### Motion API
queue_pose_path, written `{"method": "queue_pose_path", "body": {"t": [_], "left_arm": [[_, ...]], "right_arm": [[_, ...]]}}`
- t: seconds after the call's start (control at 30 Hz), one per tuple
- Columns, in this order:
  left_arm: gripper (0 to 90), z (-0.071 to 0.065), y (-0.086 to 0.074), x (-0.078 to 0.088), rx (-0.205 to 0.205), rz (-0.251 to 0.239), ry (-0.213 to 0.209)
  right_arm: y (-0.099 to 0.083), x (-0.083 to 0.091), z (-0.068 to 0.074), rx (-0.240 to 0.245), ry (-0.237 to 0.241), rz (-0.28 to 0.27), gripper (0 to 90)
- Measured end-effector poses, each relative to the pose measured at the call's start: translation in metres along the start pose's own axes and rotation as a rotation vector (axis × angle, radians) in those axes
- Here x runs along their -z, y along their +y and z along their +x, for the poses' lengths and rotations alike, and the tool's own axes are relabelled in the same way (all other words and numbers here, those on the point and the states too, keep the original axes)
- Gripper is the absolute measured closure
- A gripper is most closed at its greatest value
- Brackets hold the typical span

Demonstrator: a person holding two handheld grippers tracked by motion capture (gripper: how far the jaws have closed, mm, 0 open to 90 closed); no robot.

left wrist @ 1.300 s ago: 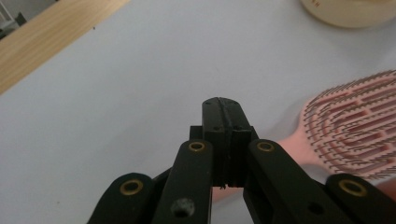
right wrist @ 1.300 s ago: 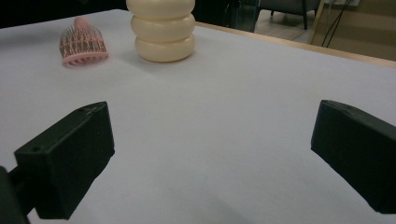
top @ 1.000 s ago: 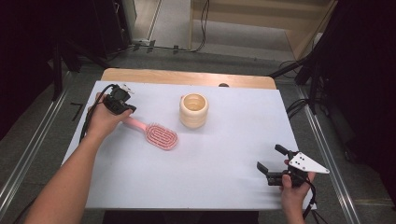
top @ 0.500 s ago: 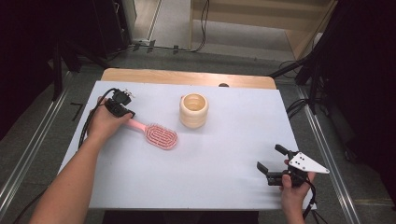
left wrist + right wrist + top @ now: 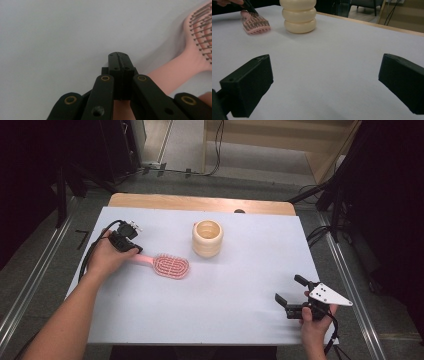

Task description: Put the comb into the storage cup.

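The brush (image 5: pixel 165 265) is lying on the table (image 5: pixel 240 270), left of centre, with its handle pointing left toward the left gripper (image 5: pixel 131 247). The cup (image 5: pixel 206 238) is standing just behind and right of the brush head, apart from it. The right gripper (image 5: pixel 291 296) is sitting well apart, near the table's front right corner.

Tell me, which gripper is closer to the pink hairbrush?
The left. The left gripper sits at the handle end of the pink hairbrush, its jaws shut beside the handle. The right gripper waits far across the table, jaws open.
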State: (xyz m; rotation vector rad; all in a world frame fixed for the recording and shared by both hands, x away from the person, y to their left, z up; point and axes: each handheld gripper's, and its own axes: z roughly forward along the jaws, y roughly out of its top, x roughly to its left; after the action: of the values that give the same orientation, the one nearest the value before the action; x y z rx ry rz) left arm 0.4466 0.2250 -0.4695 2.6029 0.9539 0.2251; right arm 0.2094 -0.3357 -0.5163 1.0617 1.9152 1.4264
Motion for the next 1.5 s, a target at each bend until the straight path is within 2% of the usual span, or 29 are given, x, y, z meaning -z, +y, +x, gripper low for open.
{"method": "queue_pose_path", "body": {"t": [0.07,0.33,0.53,0.67,0.8,0.87,0.97,1.0,1.03,1.07,1.1,1.13,1.17,1.27,1.3,1.33,1.43,1.5], "left_arm": [[90.0,-0.002,-0.004,0.002,-0.014,0.007,-0.005],[90.0,-0.008,-0.019,0.009,-0.027,0.009,-0.029],[90.0,-0.016,-0.030,0.015,-0.052,-0.002,-0.057],[90.0,-0.021,-0.035,0.017,-0.080,0.013,-0.065],[89.8,-0.021,-0.036,0.027,-0.077,-0.044,-0.062],[80.8,-0.021,-0.033,0.033,-0.085,-0.063,-0.057],[66.9,-0.024,-0.028,0.039,-0.116,-0.062,-0.087],[55.8,-0.027,-0.026,0.040,-0.138,-0.059,-0.078],[55.8,-0.031,-0.024,0.040,-0.151,-0.061,-0.070],[41.6,-0.034,-0.023,0.041,-0.173,-0.058,-0.053],[41.6,-0.037,-0.021,0.041,-0.188,-0.059,-0.044],[31.8,-0.040,-0.019,0.041,-0.200,-0.059,-0.047],[31.8,-0.041,-0.018,0.041,-0.210,-0.057,-0.052],[13.5,-0.045,-0.015,0.036,-0.243,-0.028,-0.070],[9.0,-0.047,-0.015,0.033,-0.262,0.000,-0.061],[0.0,-0.048,-0.014,0.031,-0.265,0.013,-0.061],[0.0,-0.052,-0.013,0.025,-0.288,0.046,-0.045],[0.0,-0.054,-0.012,0.021,-0.305,0.068,-0.061]], "right_arm": [[0.000,0.000,0.000,0.001,0.000,0.001,0.0],[0.000,0.000,0.000,0.003,-0.004,0.003,0.0],[0.000,-0.001,0.000,0.004,-0.003,0.003,0.0],[0.000,-0.001,0.000,0.006,-0.006,0.004,0.0],[0.000,-0.001,0.001,0.004,-0.005,0.006,0.0],[0.000,-0.001,0.001,0.005,-0.005,0.006,0.0],[0.000,-0.001,0.001,0.004,-0.005,0.006,0.0],[0.000,-0.001,0.001,0.006,-0.006,0.005,0.0],[0.000,-0.001,0.001,0.006,-0.006,0.005,0.0],[0.000,-0.001,0.001,0.005,-0.007,0.006,0.0],[0.000,-0.001,0.001,0.005,-0.007,0.006,0.0],[0.000,-0.001,0.000,0.005,-0.007,0.006,0.0],[0.000,-0.001,0.000,0.005,-0.007,0.006,0.0],[0.000,-0.001,0.000,0.005,-0.008,0.005,0.0],[0.000,-0.001,0.000,0.004,-0.006,0.005,0.0],[0.000,-0.001,0.000,0.004,-0.007,0.005,0.0],[0.000,-0.001,0.000,0.004,-0.005,0.006,0.0],[0.000,-0.001,0.000,0.005,-0.006,0.006,0.0]]}}
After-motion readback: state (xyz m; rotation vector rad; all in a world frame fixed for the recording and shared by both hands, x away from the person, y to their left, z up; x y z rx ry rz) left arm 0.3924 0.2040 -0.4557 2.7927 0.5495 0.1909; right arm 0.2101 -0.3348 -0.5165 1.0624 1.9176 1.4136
